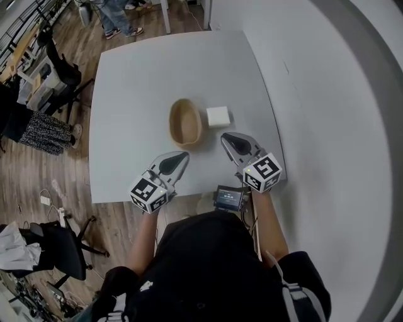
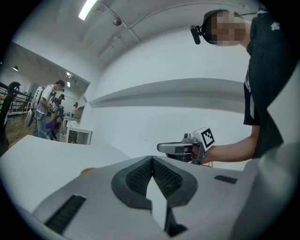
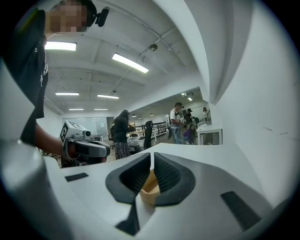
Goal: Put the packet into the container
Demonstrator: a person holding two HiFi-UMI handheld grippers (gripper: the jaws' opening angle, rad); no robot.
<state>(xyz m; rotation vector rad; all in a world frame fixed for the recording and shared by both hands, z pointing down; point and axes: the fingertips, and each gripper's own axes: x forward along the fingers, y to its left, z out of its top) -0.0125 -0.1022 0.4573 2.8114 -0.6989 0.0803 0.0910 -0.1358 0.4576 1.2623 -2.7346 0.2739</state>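
Note:
A white square packet (image 1: 218,116) lies flat on the white table (image 1: 138,82), just right of an oval wooden container (image 1: 185,122) with nothing in it. My right gripper (image 1: 227,138) hovers a little nearer than the packet, shut and holding nothing. In the right gripper view its jaws (image 3: 152,155) meet, and the container (image 3: 150,188) shows behind them. My left gripper (image 1: 181,156) sits near the table's front edge, below the container, shut with nothing in it. Its tips (image 2: 152,159) touch in the left gripper view, where the right gripper (image 2: 180,149) is also seen.
The table's front edge (image 1: 189,196) runs just under both grippers. A white wall (image 1: 327,94) borders the table on the right. Office chairs (image 1: 60,72) and people (image 1: 116,19) stand on the wooden floor at left and beyond. A small screen device (image 1: 228,197) hangs at the person's waist.

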